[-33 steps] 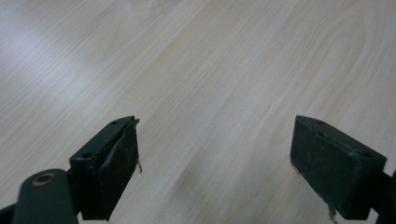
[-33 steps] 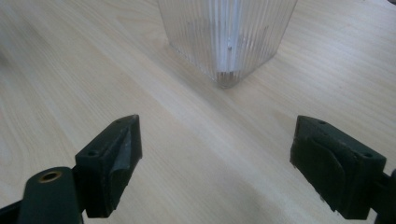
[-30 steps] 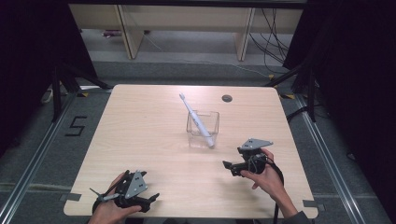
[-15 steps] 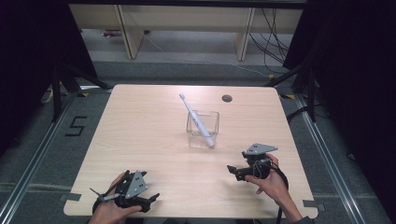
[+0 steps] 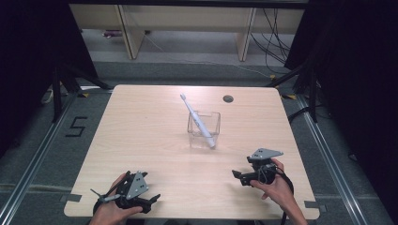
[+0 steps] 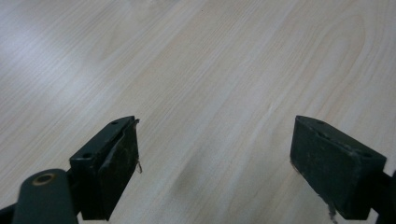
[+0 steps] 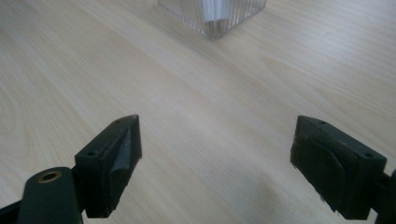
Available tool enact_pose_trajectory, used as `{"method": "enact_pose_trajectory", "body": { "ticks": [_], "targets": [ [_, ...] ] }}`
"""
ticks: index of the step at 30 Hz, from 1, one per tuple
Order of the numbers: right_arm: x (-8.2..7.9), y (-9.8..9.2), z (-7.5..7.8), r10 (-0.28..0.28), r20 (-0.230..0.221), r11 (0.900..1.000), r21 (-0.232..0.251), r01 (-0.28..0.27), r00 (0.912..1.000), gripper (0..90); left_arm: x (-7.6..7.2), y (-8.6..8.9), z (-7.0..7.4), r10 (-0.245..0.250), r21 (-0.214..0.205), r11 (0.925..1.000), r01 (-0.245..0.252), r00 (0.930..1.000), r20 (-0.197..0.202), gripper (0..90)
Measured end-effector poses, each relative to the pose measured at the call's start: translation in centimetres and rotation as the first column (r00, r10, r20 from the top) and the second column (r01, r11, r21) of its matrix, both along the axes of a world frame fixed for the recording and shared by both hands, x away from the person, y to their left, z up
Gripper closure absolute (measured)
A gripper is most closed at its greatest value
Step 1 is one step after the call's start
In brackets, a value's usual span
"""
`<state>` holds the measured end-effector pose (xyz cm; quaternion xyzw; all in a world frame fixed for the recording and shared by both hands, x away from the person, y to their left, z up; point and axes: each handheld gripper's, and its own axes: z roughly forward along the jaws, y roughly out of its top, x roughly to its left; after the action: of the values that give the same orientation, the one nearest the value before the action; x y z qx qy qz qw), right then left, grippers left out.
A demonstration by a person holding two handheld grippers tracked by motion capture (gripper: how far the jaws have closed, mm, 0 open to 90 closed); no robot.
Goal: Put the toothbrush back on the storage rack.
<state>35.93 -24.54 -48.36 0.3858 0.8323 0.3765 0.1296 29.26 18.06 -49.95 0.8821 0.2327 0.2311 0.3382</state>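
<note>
A white toothbrush point(image 5: 197, 121) leans in a clear square cup point(image 5: 203, 129) at the middle of the wooden table point(image 5: 141, 131), its head pointing up and to the back left. The cup's ribbed base point(image 7: 212, 14) shows at the top of the right gripper view. My left gripper point(image 5: 152, 199) rests low at the front left edge, open, with bare wood between its jaws point(image 6: 215, 163). My right gripper point(image 5: 237, 176) is at the front right, open and empty point(image 7: 215, 163), a short way in front of the cup.
A small dark round hole point(image 5: 228, 99) sits in the table near its back right. Black curtains flank both sides. A wooden shelf frame point(image 5: 126, 28) and cables point(image 5: 272, 28) stand on the floor behind. A "5" mark point(image 5: 77, 126) is on the floor at left.
My right gripper has drawn back toward the front right edge, away from the cup. The left gripper has stayed in place. The toothbrush and cup have not moved.
</note>
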Motion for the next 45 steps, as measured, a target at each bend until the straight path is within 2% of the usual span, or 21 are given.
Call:
{"method": "enact_pose_trajectory", "body": {
  "ticks": [1,2,8,10,11,13,18,19,20,21,23,24,28,29,30,32,35,37,39,43,45],
  "targets": [
    [-0.3,0.1,0.0,-0.022,-0.028,0.9997,0.006,0.022,0.9994,17.0,0.0,0.0,0.0,0.0,0.001,1.0,0.0,1.0,0.0,15.0],
    [-0.2,-0.1,-0.1,-0.002,0.002,1.0,-0.006,0.002,1.0,17.1,0.0,0.0,0.0,-0.002,0.003,1.0,0.002,1.0,0.001,15.0],
    [-0.8,-0.2,-0.3,-0.016,-0.023,0.9999,0.003,0.016,0.9996,17.0,0.0,-0.1,0.0,-0.009,0.006,0.9999,0.009,0.9999,-0.011,14.9],
    [-0.7,-0.4,-0.5,0.003,0.003,1.0,-0.008,-0.003,1.0,17.1,0.0,-0.1,-0.1,-0.009,0.006,0.9999,0.009,0.9999,-0.012,14.9],
    [-0.9,-0.4,-0.5,-0.008,-0.029,1.0,-0.001,0.008,0.9996,17.1,0.0,-0.1,-0.1,-0.01,0.006,0.9999,0.01,0.9999,-0.012,15.0],
    [-0.8,-0.6,-0.6,0.002,0.002,0.9999,-0.015,-0.002,1.0,17.0,0.0,-0.1,0.0,-0.011,0.013,0.9998,0.012,0.9999,-0.011,15.0],
    [-1.2,-0.8,-0.7,0.002,-0.012,0.9999,-0.011,-0.003,0.9999,16.8,-0.1,-0.2,-0.1,-0.005,0.005,1.0,0.005,1.0,-0.006,15.0],
    [-1.5,-0.7,-0.7,-0.02,-0.041,0.9998,0.002,0.02,0.999,16.6,0.0,-0.2,-0.1,-0.006,0.017,0.9998,0.006,1.0,-0.004,15.0],
    [-1.3,-0.9,-0.9,0.011,-0.011,0.9997,-0.021,-0.011,0.9999,16.6,-0.1,-0.2,-0.2,-0.005,0.004,1.0,0.005,1.0,-0.007,15.0],
    [-1.7,-0.7,-0.8,-0.024,-0.056,0.9997,-0.004,0.024,0.9982,16.6,-0.1,-0.2,-0.2,-0.005,0.007,1.0,0.005,1.0,-0.007,15.0],
    [-1.6,-0.9,-1.0,-0.008,-0.016,0.9999,-0.015,0.008,0.9998,16.5,-0.1,-0.2,-0.1,-0.008,0.007,0.9999,0.008,0.9999,-0.009,15.0],
    [-1.8,-0.9,-0.9,-0.009,-0.04,0.9999,-0.01,0.009,0.9992,16.5,-0.1,-0.2,-0.2,-0.011,-0.001,0.9999,0.011,0.9999,-0.013,15.0],
    [-2.2,-1.1,-1.0,-0.004,-0.04,0.9998,-0.021,0.003,0.9992,16.5,-0.1,-0.2,-0.2,-0.01,0.016,0.9998,0.011,0.9997,-0.02,15.0],
    [-2.2,-1.1,-1.1,0.013,-0.03,0.9996,-0.025,-0.014,0.9995,16.5,-0.1,-0.3,-0.3,-0.011,-0.003,0.9999,0.011,0.9995,-0.029,15.0],
    [-2.2,-1.2,-1.1,0.015,-0.035,0.9995,-0.027,-0.016,0.9993,16.5,-0.1,-0.3,-0.3,-0.01,0.026,0.9996,0.01,0.9998,-0.019,15.0],
    [-2.5,-1.3,-1.2,0.004,-0.039,0.9996,-0.026,-0.005,0.9992,16.5,-0.2,-0.4,-0.4,-0.008,-0.006,1.0,0.007,0.9997,-0.024,15.0],
    [-2.6,-1.5,-1.2,0.004,-0.03,0.9995,-0.03,-0.005,0.9995,16.5,-0.1,-0.3,-0.2,-0.011,0.021,0.9997,0.011,0.9998,-0.019,15.0],
    [-2.8,-1.7,-1.2,0.008,-0.03,0.9995,-0.031,-0.009,0.9995,16.6,-0.2,-0.4,-0.4,-0.006,-0.013,0.9999,0.006,0.9997,-0.023,15.0],
    [-3.0,-1.8,-1.3,0.005,-0.029,0.9994,-0.033,-0.006,0.9996,16.6,-0.1,-0.3,-0.2,-0.013,0.016,0.9998,0.013,0.9998,-0.018,15.0],
    [-3.2,-2.1,-1.6,0.012,-0.009,0.9988,-0.047,-0.012,0.9999,16.7,-0.1,-0.3,-0.2,-0.015,0.017,0.9997,0.015,0.9998,-0.009,15.0],
    [-3.3,-2.3,-1.4,0.006,-0.031,0.9986,-0.052,-0.008,0.9995,16.7,-0.2,-0.4,-0.3,-0.013,-0.007,0.9999,0.013,0.9998,-0.014,15.0]
  ]
}}
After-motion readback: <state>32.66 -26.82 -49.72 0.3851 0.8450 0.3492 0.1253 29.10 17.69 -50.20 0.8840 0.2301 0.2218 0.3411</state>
